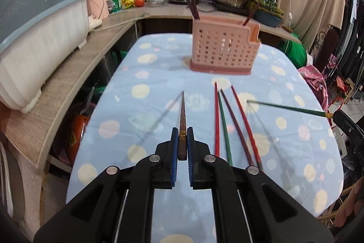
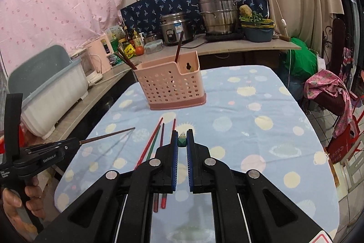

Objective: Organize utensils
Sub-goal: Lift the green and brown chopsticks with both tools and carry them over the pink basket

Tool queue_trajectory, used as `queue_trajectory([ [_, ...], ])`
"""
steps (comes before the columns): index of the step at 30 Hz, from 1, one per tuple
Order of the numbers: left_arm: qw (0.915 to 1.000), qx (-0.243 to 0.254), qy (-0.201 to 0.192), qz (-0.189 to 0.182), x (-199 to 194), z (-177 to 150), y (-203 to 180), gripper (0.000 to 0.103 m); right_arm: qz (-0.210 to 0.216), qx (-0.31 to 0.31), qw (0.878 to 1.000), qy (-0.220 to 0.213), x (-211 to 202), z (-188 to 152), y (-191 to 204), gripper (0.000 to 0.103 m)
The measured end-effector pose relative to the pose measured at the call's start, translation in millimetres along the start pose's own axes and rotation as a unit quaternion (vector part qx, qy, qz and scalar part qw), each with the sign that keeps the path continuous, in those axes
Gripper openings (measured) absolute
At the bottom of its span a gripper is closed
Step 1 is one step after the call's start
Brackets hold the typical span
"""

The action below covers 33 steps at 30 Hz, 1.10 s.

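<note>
on the desk [image 1: 159, 74] the pink holder [image 1: 224, 49] stands beyond four loose chopsticks [image 1: 227, 120]. the left gripper [image 1: 182, 140] pinches a brown chopstick [image 1: 182, 111], the right gripper [image 2: 182, 140] a green chopstick [image 1: 286, 108]; thin sticks could pivot or slip, missing the holder's slots.

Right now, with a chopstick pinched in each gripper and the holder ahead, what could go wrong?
1. The left gripper pinches the brown chopstick near its end; it could pivot or slip.
2. The green chopstick juts sideways from the right gripper and might knock the pink holder.
3. Four chopsticks on the table could get swept off.
</note>
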<state>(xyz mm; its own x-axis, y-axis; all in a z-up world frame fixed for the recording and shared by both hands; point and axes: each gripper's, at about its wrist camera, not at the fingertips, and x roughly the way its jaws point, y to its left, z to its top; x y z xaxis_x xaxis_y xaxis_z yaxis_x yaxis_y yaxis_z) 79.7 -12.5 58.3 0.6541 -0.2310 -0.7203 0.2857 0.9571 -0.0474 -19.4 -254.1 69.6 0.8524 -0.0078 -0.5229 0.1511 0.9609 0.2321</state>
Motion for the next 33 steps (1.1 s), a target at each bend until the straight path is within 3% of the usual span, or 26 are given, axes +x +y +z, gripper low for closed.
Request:
queue_trajectory([
  [11,0.9980,0.011,-0.062,0.010,-15,78,-4,0.007,0.025,-0.007,0.999,-0.044,4,70,-2,0.007],
  [20,0.9959,0.005,-0.084,-0.032,-23,139,-11,0.007,0.061,-0.002,0.995,-0.074,11,130,4,0.007],
  [33,0.9791,-0.002,-0.201,-0.032,-51,245,-32,0.007,0.074,0.015,0.984,-0.161,48,238,20,0.007],
])
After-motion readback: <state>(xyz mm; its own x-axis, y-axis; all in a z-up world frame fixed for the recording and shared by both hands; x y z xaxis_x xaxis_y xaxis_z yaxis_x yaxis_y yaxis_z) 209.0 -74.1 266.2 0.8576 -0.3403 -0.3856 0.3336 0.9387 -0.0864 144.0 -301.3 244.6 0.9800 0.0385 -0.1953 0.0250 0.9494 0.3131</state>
